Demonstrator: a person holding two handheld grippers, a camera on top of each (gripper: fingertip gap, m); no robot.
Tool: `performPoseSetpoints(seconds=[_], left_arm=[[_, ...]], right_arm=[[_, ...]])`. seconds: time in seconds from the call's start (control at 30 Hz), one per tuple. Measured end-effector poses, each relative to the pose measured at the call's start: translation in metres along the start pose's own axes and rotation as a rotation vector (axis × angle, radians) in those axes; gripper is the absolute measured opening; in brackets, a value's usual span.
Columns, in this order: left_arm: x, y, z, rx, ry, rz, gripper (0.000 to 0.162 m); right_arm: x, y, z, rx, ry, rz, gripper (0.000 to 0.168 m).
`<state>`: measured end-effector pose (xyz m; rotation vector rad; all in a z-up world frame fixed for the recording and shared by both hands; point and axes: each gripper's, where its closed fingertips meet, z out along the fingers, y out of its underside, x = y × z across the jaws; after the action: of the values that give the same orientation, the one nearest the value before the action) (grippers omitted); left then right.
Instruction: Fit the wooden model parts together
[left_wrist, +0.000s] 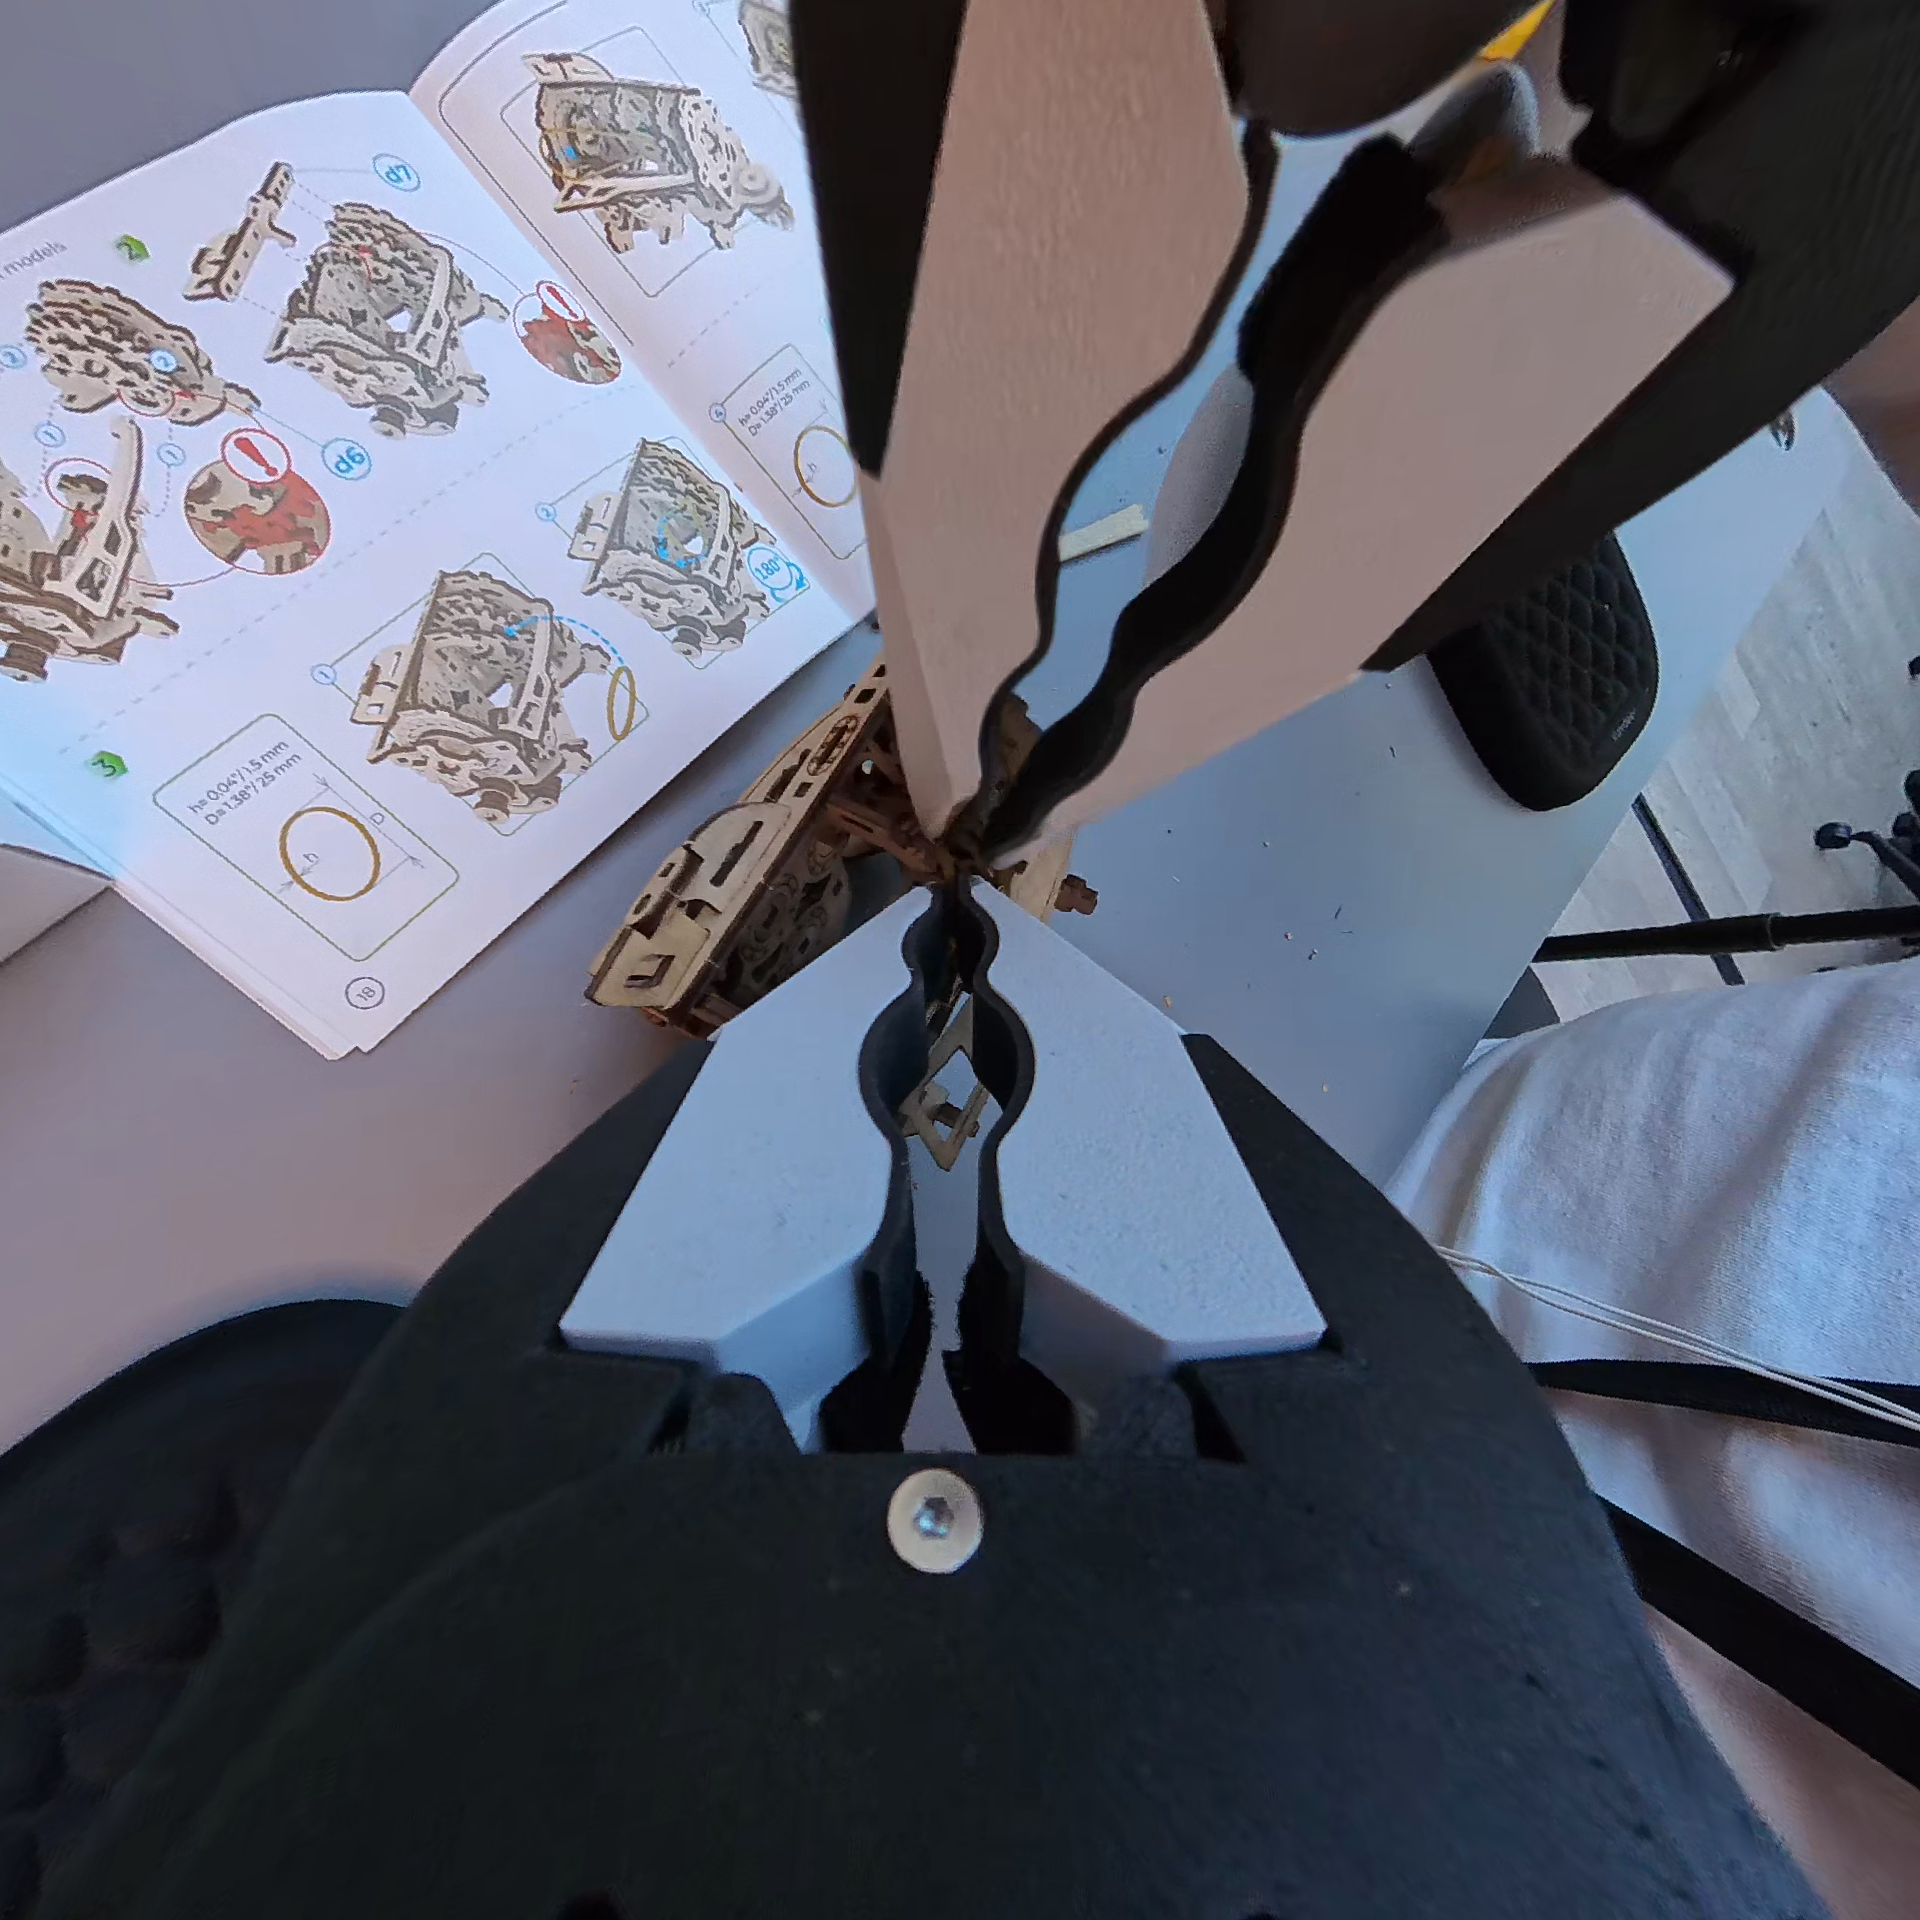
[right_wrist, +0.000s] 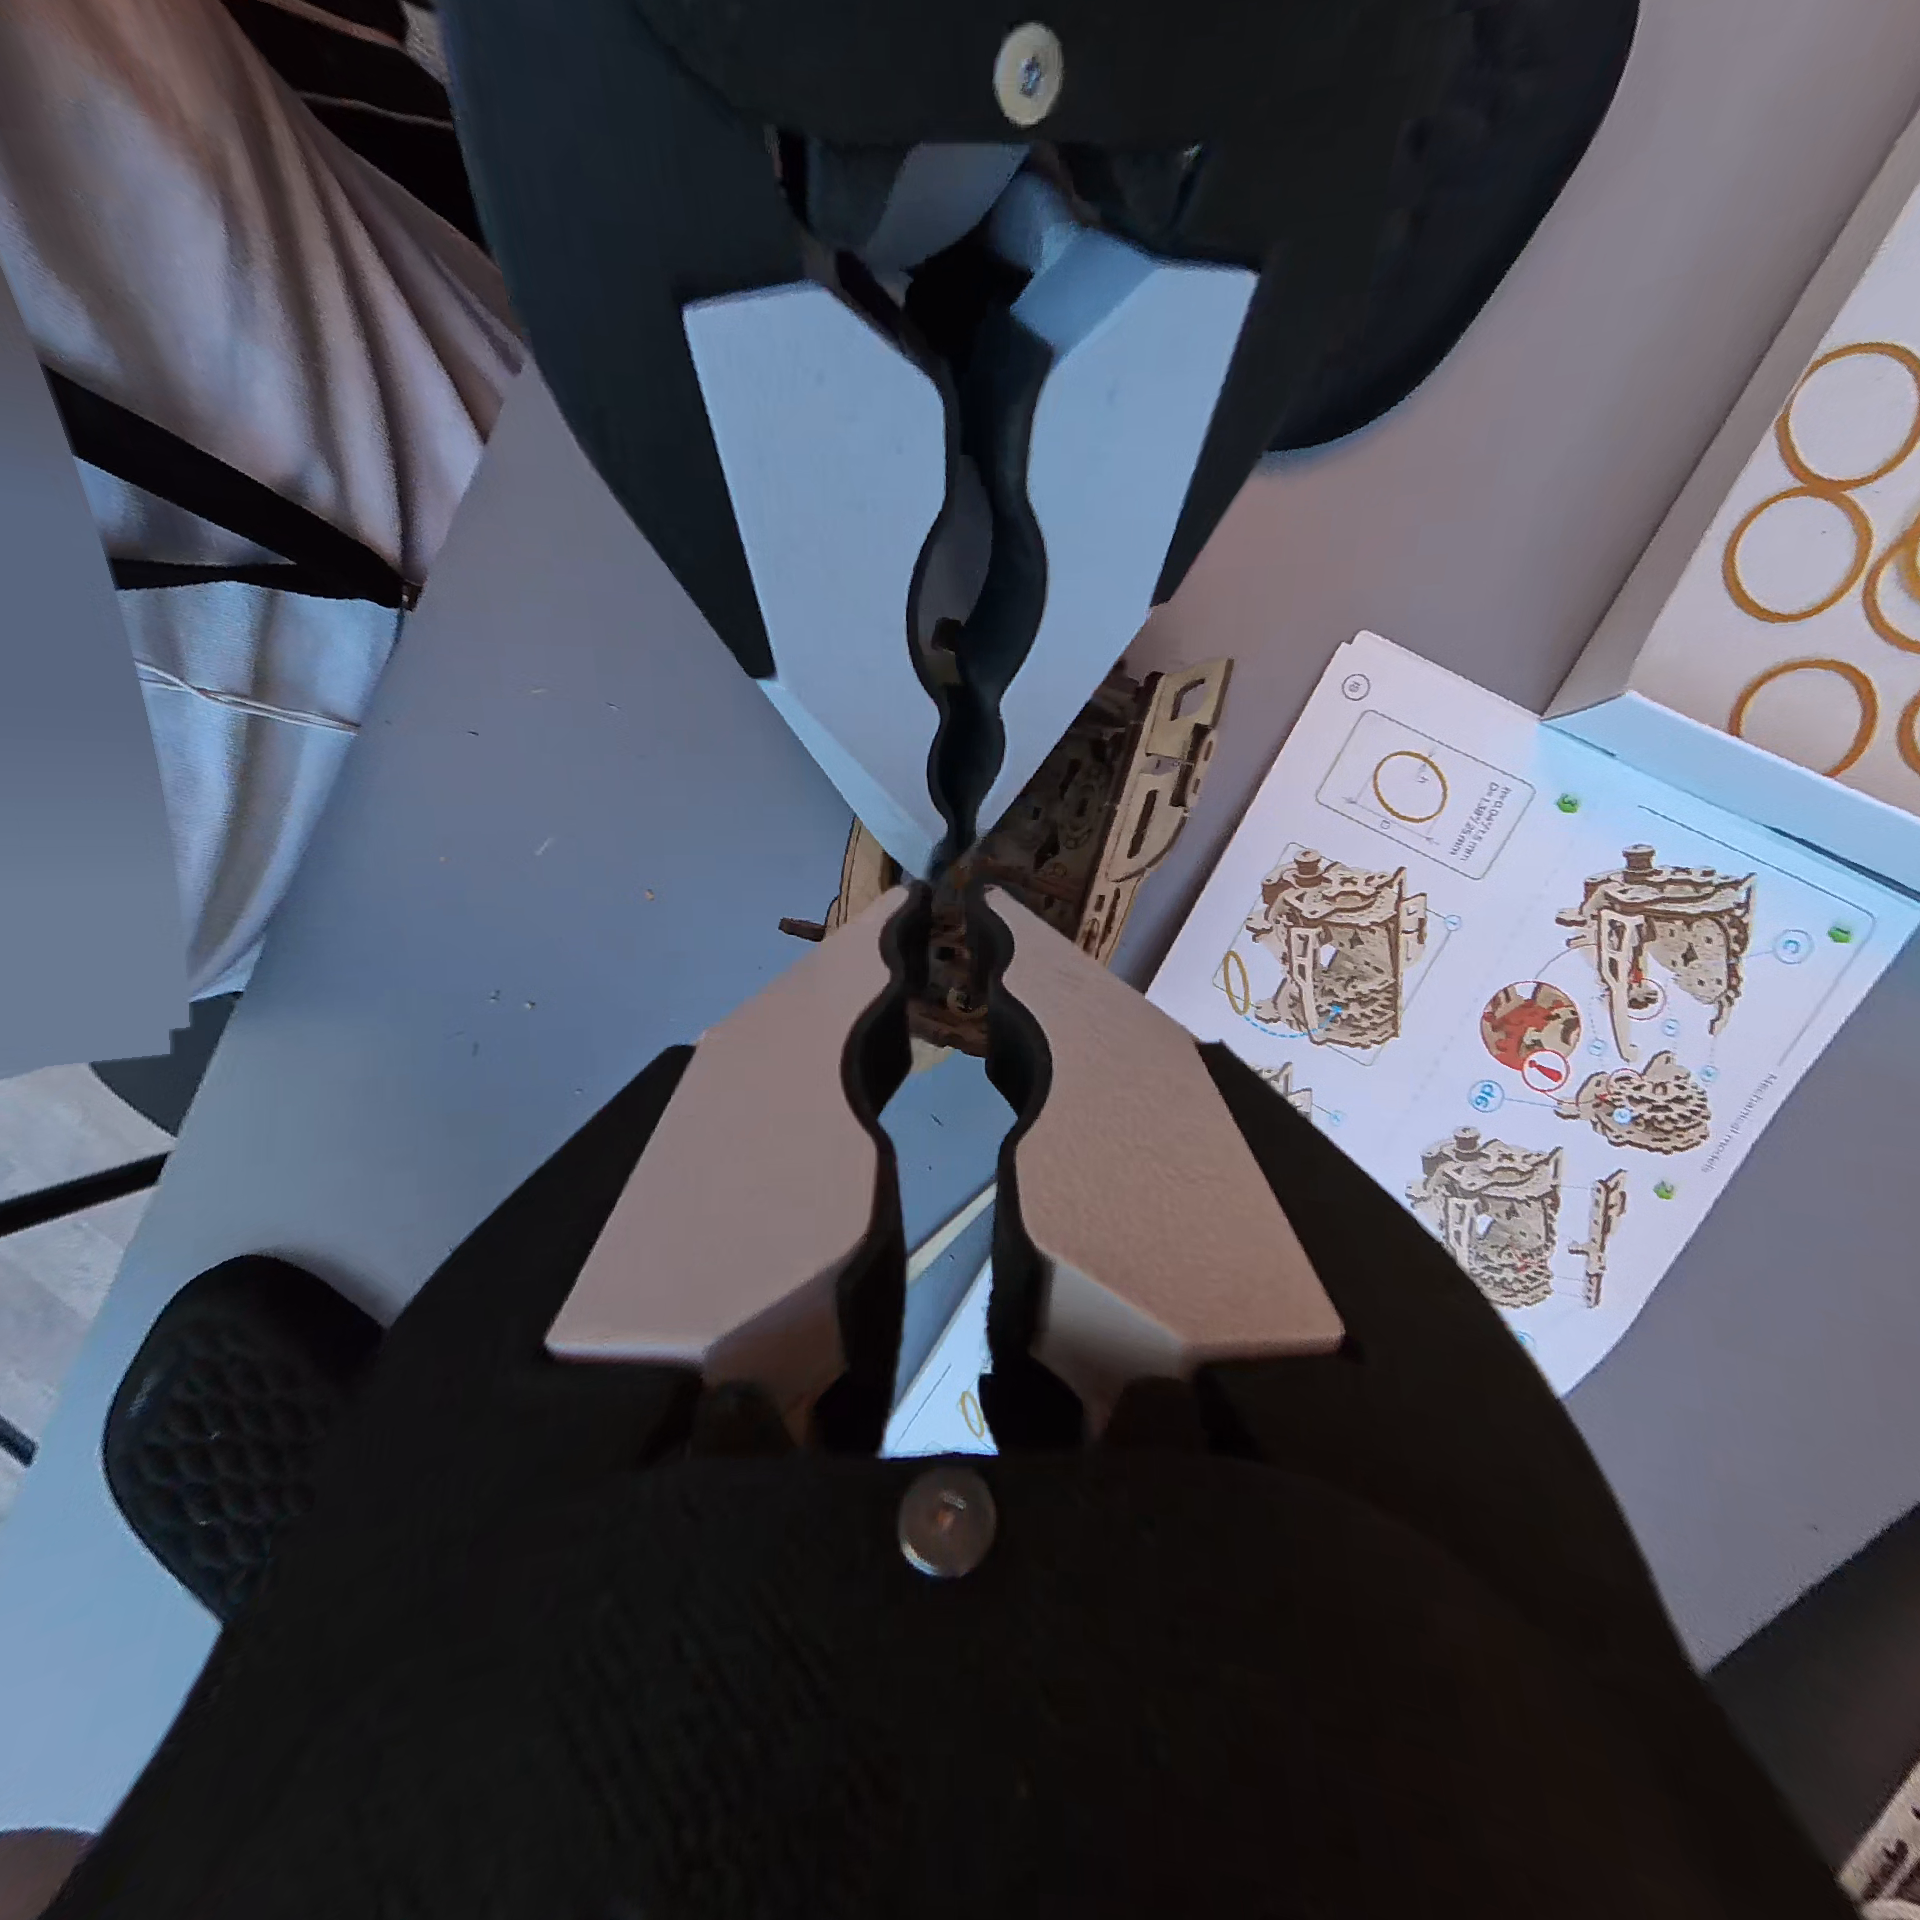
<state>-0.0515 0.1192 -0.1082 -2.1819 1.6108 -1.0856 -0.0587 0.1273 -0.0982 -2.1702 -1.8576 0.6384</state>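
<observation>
A light wooden model (left_wrist: 727, 914) lies on the grey table (left_wrist: 1299, 935), by the booklet's corner. My left gripper (left_wrist: 951, 909) comes from below in the left wrist view and is shut on a small pale wooden part (left_wrist: 940, 1112) that shows between its pads. My right gripper (left_wrist: 971, 831) comes from above, tip to tip with the left, and is shut on a dark brown bit of the model. In the right wrist view my right gripper (right_wrist: 938, 906) meets the left gripper (right_wrist: 956, 847) over the model (right_wrist: 1143, 810). The contact point itself is hidden by the fingertips.
An open instruction booklet (left_wrist: 364, 520) lies left of the model; it also shows in the right wrist view (right_wrist: 1558, 987). A white box with several rubber bands (right_wrist: 1818, 540) stands beyond it. A black padded rest (left_wrist: 1548, 665) and a person's leg (left_wrist: 1662, 1195) are at the table edge. My two grippers' fingertips are within a few centimetres of each other.
</observation>
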Motion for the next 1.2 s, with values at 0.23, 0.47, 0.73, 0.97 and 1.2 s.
performPoseSetpoints(seconds=[0.23, 0.47, 0.73, 0.97, 1.2], left_arm=[[0.001, 0.001, 0.0, 0.001, 0.001, 0.01, 0.0], [0.001, 0.001, -0.001, 0.01, -0.004, 0.018, 0.0], [0.001, 0.0, -0.001, 0.019, 0.002, 0.02, 0.0], [0.002, 0.0, 0.001, 0.02, 0.011, 0.018, 0.0], [0.006, 0.002, -0.003, 0.031, 0.068, -0.013, 0.003]], right_arm=[[0.006, 0.003, -0.003, 0.005, -0.033, 0.038, 0.01], [0.006, 0.003, 0.002, -0.001, -0.078, 0.026, 0.006], [0.002, 0.005, 0.006, -0.015, -0.133, 0.028, 0.003], [0.004, 0.006, 0.005, -0.036, -0.099, -0.034, 0.0], [0.006, 0.007, 0.007, -0.059, -0.061, -0.084, 0.0]])
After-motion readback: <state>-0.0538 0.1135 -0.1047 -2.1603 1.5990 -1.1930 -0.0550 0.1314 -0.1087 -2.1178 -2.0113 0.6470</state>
